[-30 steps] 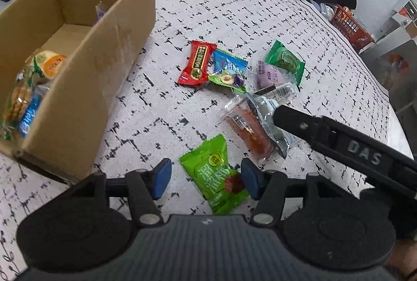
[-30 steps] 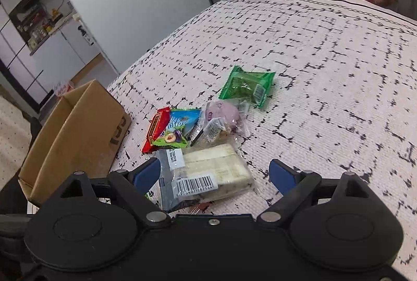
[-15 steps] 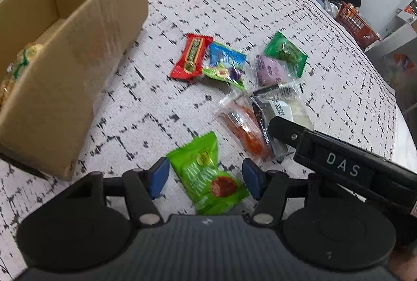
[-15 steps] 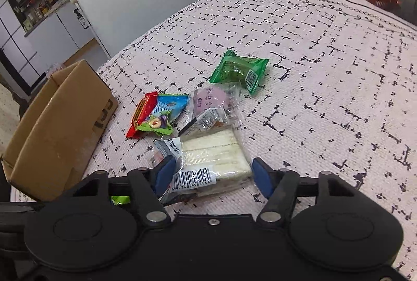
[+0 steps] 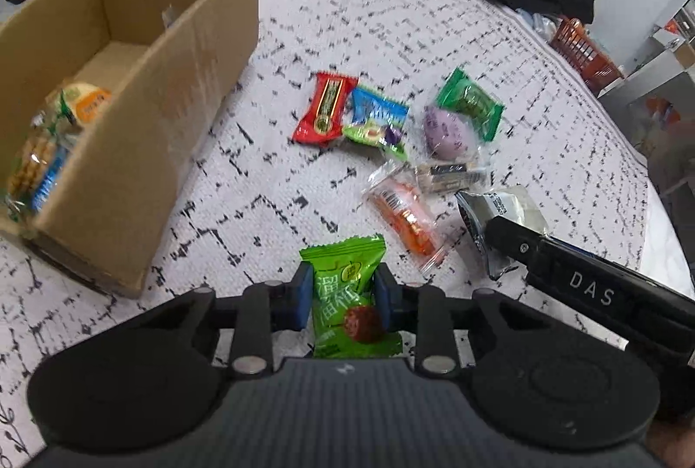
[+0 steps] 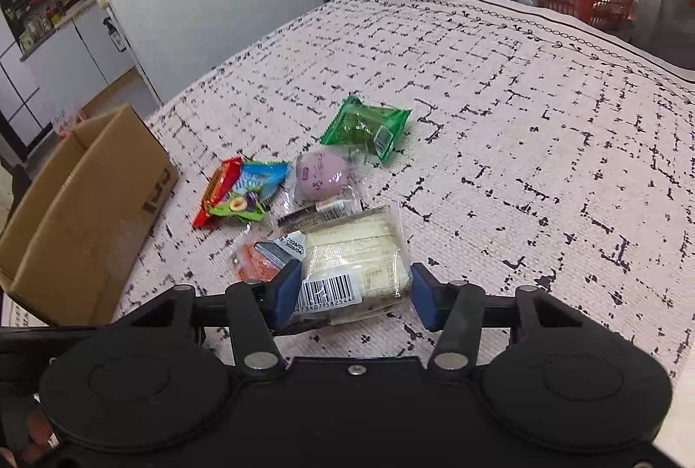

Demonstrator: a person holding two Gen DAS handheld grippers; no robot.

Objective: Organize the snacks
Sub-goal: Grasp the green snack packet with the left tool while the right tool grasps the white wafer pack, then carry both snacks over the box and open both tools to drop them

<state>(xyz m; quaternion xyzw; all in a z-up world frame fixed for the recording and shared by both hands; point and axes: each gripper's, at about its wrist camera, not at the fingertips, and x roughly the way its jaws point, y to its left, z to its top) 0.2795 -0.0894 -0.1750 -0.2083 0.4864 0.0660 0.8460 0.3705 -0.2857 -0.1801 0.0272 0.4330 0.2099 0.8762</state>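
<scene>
Cardboard first: the open brown box (image 5: 130, 146) sits at ten o'clock in the left wrist view, its near corner close to the table edge, a few wrapped snacks already inside, and a wide strip of speckled cloth (image 5: 269, 181) lies bare between it and the snack cluster. The left gripper (image 5: 343, 296) is pinched narrow, both blue pads tight against the sides of the bright green packet (image 5: 347, 294), which stands up between them at six o'clock. The right gripper (image 6: 354, 292) is much wider, its pads bracketing the clear sandwich pack (image 6: 356, 263); the left pad touches the wrapper, the right sits at its edge, and I cannot tell whether it grips. Beyond, at twelve o'clock, lie the purple bun (image 6: 321, 174) and dark green packet (image 6: 365, 127), the red bar (image 6: 215, 192) left of them.
</scene>
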